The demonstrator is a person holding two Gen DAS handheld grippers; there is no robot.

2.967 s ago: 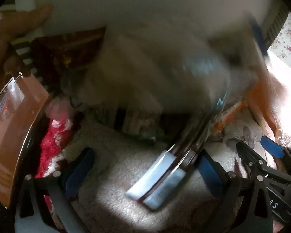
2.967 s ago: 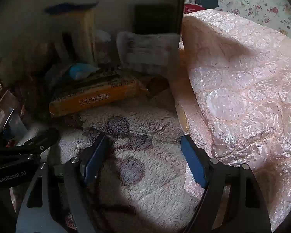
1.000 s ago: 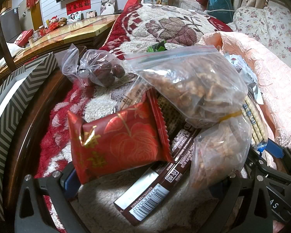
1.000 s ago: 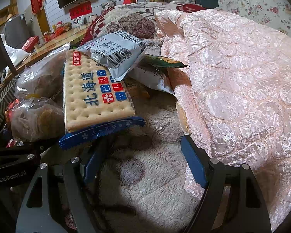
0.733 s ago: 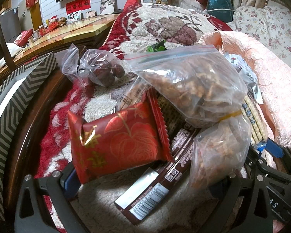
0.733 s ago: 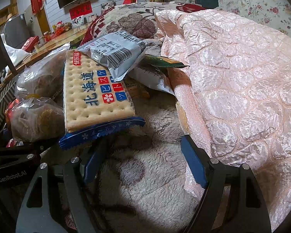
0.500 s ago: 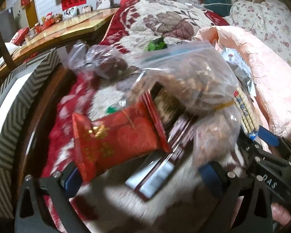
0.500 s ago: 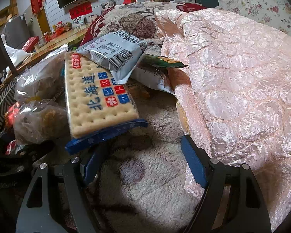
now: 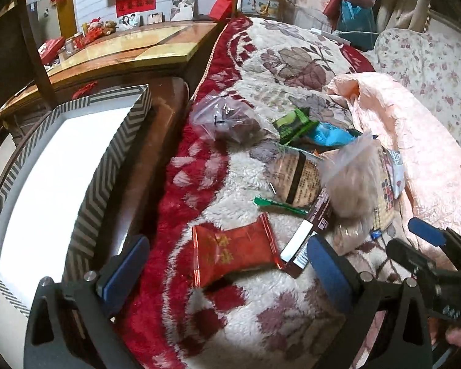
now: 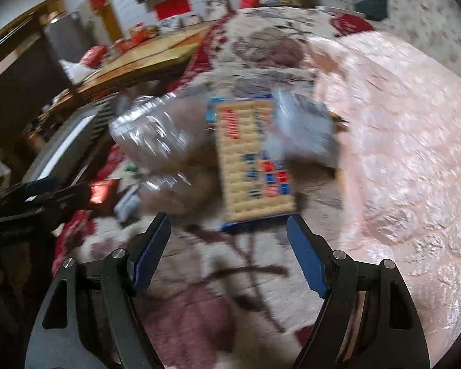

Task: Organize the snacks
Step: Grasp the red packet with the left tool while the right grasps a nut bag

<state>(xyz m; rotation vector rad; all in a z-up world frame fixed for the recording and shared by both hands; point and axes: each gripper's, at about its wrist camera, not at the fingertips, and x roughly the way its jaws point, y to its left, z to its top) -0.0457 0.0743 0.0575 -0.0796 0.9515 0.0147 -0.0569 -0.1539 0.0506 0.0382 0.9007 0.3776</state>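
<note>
Red snack packet (image 9: 235,253) between left gripper (image 9: 227,269) fingers

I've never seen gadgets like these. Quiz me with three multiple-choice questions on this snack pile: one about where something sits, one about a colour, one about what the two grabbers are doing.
1. Where is the chevron-striped box with a white inside?
A. left of the snacks
B. on the pink quilt
C. under the crackers

2. What colour is the shiny foil pouch nearest the left gripper?
A. green
B. red
C. silver

3. What are the left gripper and right gripper doing?
A. both open, holding nothing
B. both clamped on bags
C. one holds crackers

Answers: A, the box stands beyond the fluffy blanket's left edge; B, the pouch is red with gold print; A, both pairs of blue pads stand wide apart with nothing between.
</note>
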